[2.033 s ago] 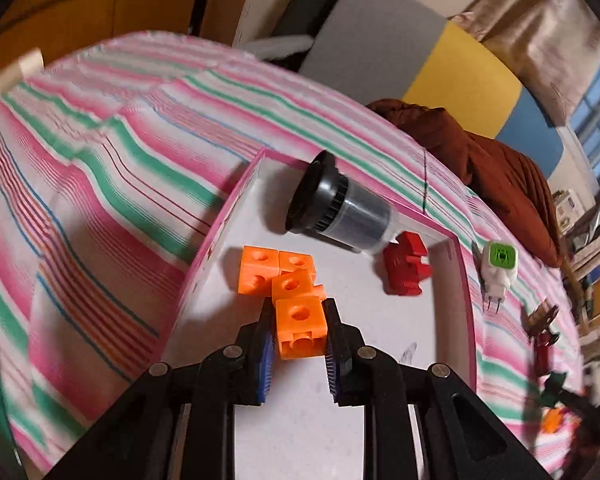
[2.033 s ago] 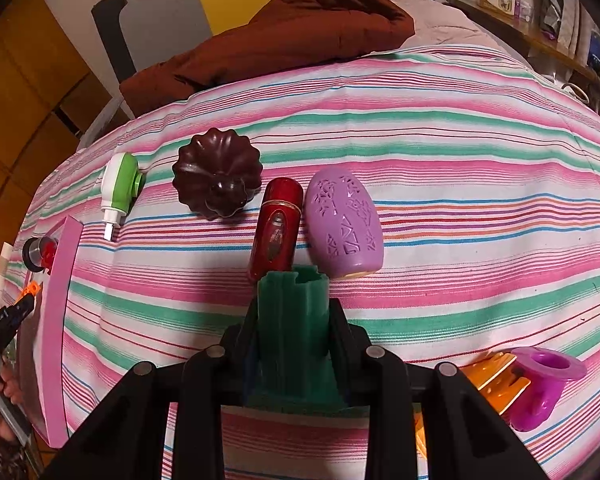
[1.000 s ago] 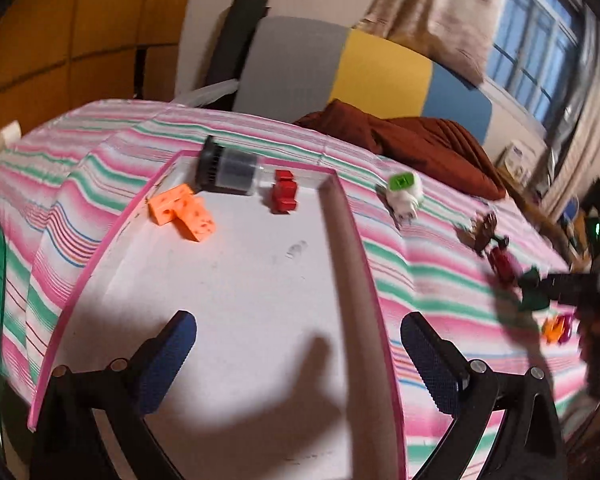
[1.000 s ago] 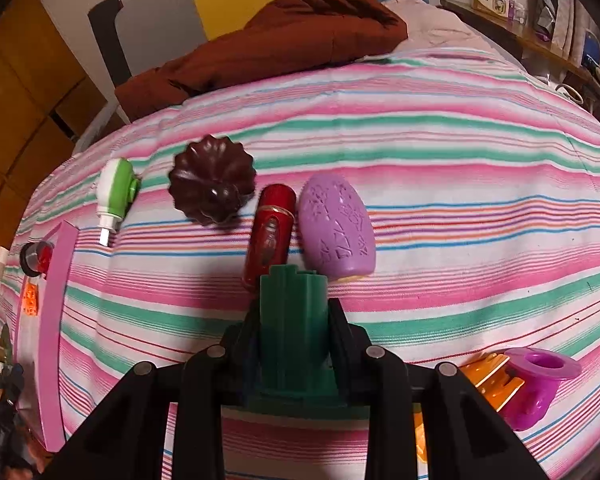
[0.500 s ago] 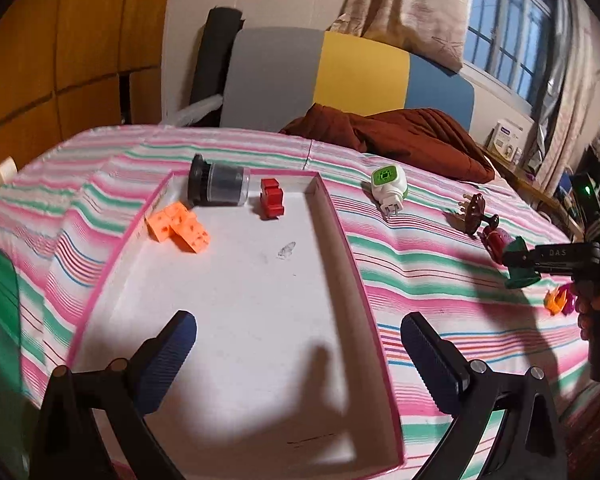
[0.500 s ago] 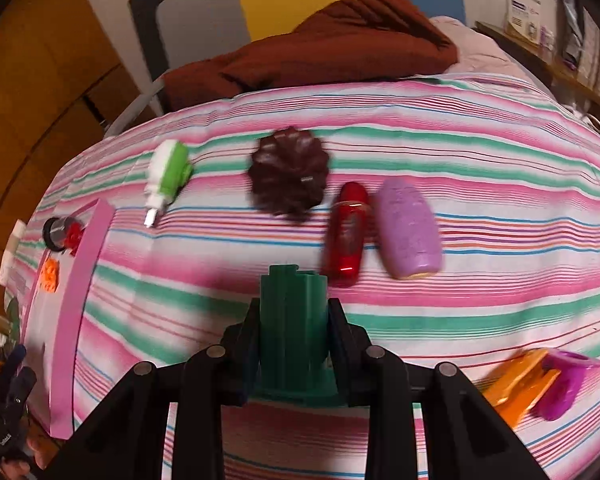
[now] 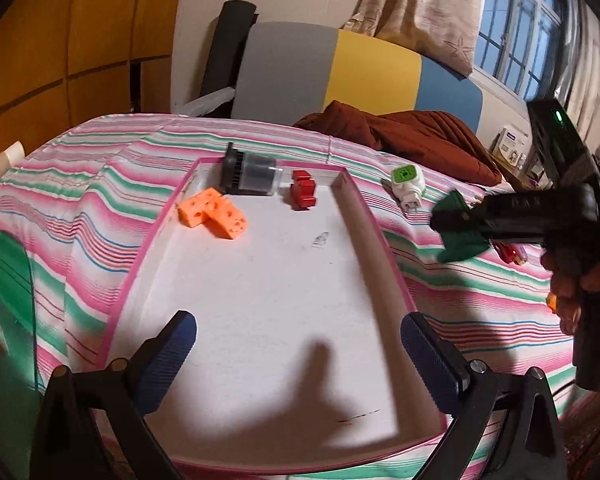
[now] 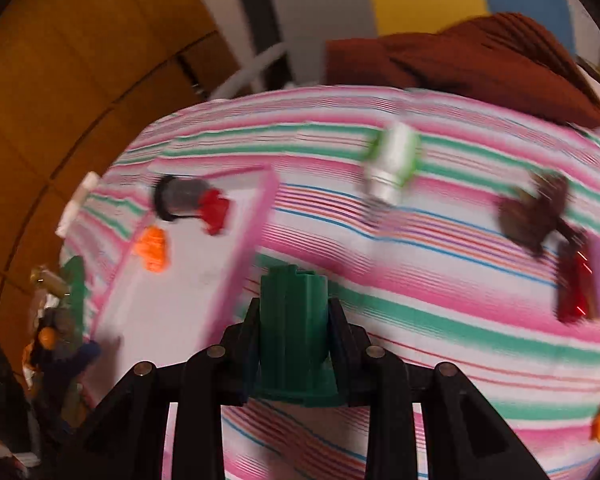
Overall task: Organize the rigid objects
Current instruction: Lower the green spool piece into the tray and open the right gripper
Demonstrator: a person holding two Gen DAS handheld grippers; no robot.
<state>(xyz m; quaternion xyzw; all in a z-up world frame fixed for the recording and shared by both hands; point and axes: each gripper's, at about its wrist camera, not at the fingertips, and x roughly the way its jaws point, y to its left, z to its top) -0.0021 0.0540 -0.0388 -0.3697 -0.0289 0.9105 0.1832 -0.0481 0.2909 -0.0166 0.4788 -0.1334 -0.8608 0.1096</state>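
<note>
Dropped orange blocks [image 7: 212,213] in tray [image 7: 364,224]; left gripper [image 7: 296,340] backed off, jaws wide and empty. Swung right gripper [image 8: 294,320], clamped on green piece [image 8: 292,320], trayward. Likely next deposit.

tray [image 7: 384,240]: blocks [image 7: 212,213] far-left, cylinder [image 7: 250,176] behind them, clip [image 7: 303,190] beside cylinder | plug [image 7: 408,181] right of tray

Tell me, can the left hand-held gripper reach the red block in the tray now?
Probably yes: the left hand-held gripper is open and empty, and bare tray floor lies between it and the red block.
</note>
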